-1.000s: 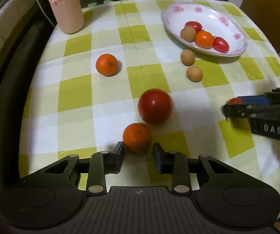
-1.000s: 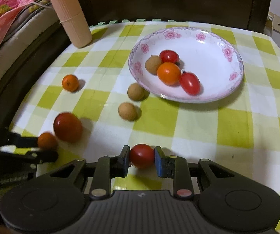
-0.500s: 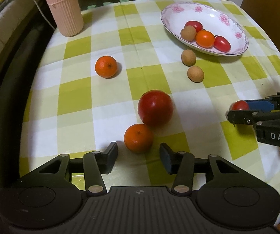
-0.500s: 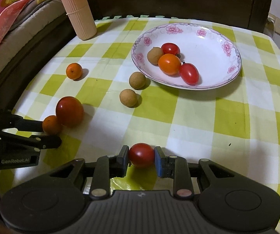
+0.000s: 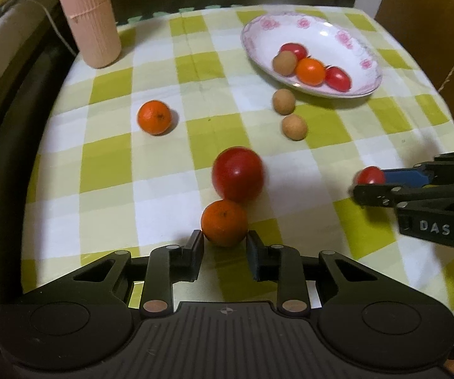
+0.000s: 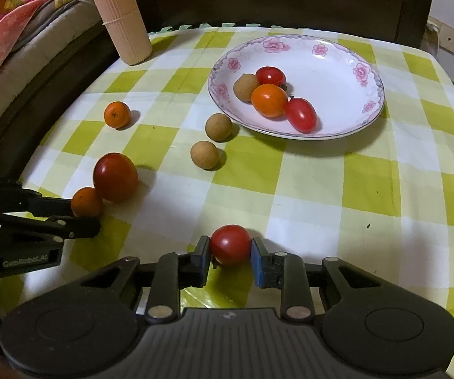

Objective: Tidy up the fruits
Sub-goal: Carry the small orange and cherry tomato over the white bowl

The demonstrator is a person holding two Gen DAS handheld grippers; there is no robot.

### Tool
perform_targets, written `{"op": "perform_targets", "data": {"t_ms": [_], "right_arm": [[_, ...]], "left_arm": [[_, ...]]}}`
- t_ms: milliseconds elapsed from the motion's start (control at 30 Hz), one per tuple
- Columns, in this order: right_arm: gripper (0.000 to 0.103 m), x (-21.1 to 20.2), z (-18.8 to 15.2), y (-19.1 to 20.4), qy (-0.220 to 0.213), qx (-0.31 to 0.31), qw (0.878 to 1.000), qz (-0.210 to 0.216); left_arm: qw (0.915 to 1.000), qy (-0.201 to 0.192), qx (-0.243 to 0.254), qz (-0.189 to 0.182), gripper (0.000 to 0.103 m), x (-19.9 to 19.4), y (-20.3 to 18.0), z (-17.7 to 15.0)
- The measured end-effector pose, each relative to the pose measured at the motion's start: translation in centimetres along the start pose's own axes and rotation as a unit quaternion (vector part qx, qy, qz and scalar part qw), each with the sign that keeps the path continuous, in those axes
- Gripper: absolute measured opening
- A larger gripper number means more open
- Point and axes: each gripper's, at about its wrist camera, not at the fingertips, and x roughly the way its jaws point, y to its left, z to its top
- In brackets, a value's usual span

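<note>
Gripping a small orange between its two pads, left tool now clamped on the fruit, having spread wide half a second ago and come back together around it. Same orange seen from the right wrist view, pinched at the left edge and touching the big red tomato just behind it. Holding a small red tomato, right tool pressed on it from both sides, black pad on one flank and blue pad on the other, as in the earlier frames. Resting low over the checked tabletop, both tools tilted downward.

Lying loose on the cloth: a second small orange well apart to the far left, and two tan longans just beside each other near the plate's rim. Sitting further back, flowered plate with four fruits inside: a longan, a round red tomato, an orange tomato and an oblong red tomato, all bunched together and touching. Standing upright at the far left corner, a ribbed pink cylinder. Loose fruits and plate unchanged in place compared with a second ago.
</note>
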Motion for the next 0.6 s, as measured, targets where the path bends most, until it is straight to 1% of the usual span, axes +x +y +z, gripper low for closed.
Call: {"op": "perform_targets", "data": {"t_ms": [100,233,433,600], "right_arm": [[0.025,-0.6,-0.1,0.1,-0.005,0.003,1.0,0.003],[0.025,-1.4,-0.2,0.5,-0.01,0.006,1.0,0.01],[0.026,-1.9,0.3,0.8,-0.018,0.008,1.0,0.013],[0.026,-2.0,0.5,0.7,-0.022,0.013,1.0,0.018]], "left_arm": [[0.9998,-0.009,0.003,-0.02,0.037,-0.5,-0.5,0.1],[0.9992,-0.017,0.008,-0.035,0.037,-0.8,-1.2,0.3],[0.9985,-0.026,-0.003,-0.048,0.037,-1.1,-1.3,0.8],[0.9979,-0.034,-0.001,-0.055,0.037,-1.3,-1.9,1.2]]}}
